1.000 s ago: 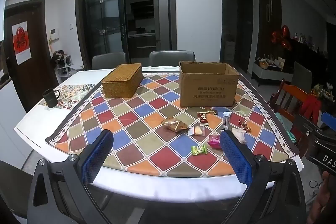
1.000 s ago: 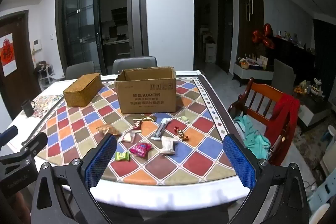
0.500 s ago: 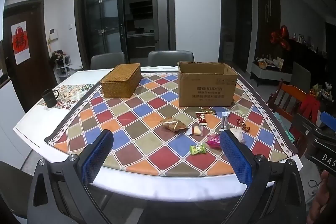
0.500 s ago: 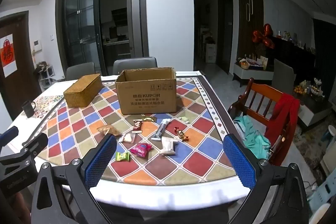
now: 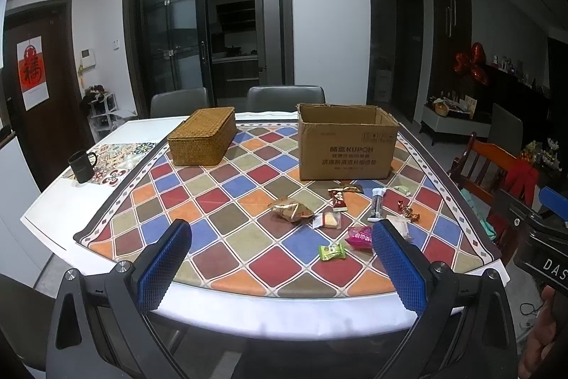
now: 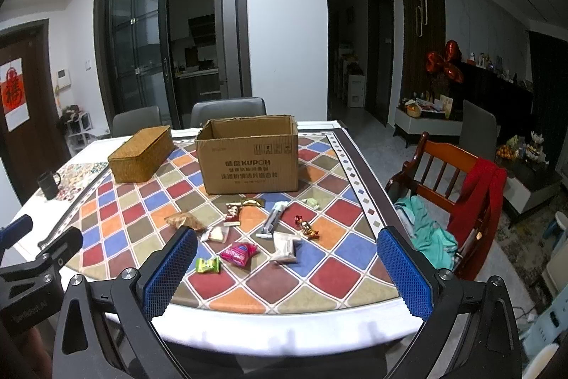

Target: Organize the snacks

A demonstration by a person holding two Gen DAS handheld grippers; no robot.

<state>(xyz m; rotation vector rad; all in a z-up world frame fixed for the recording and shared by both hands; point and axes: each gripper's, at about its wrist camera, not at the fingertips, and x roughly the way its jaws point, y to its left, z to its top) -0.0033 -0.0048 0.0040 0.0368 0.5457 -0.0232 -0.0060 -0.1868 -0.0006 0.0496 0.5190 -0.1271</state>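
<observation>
Snacks: your little wrapped treats lie in a bunch on the checkered tablecloth point(image 6: 333, 276), just in front of the cardboard box point(image 6: 250, 166).
Nearest ones: green candy point(image 6: 208, 264) and pink packet point(image 6: 238, 252).
Left gripper point(image 5: 282, 260): you hold its fingers wide apart, with nothing in them.
Right gripper point(image 6: 287, 267): you hold this one wide apart too, gripping nothing.
Woven basket point(image 5: 202, 140): left of the box.

The cardboard box point(image 5: 346, 144) at centre frame reads "KUPOH" on its front (the smaller Chinese lines beneath are too blurred to read). At far left, a red paper sign point(image 5: 31, 73) on the door bears "福". At lower right, a black housing point(image 5: 543, 267) shows "DAS".
</observation>
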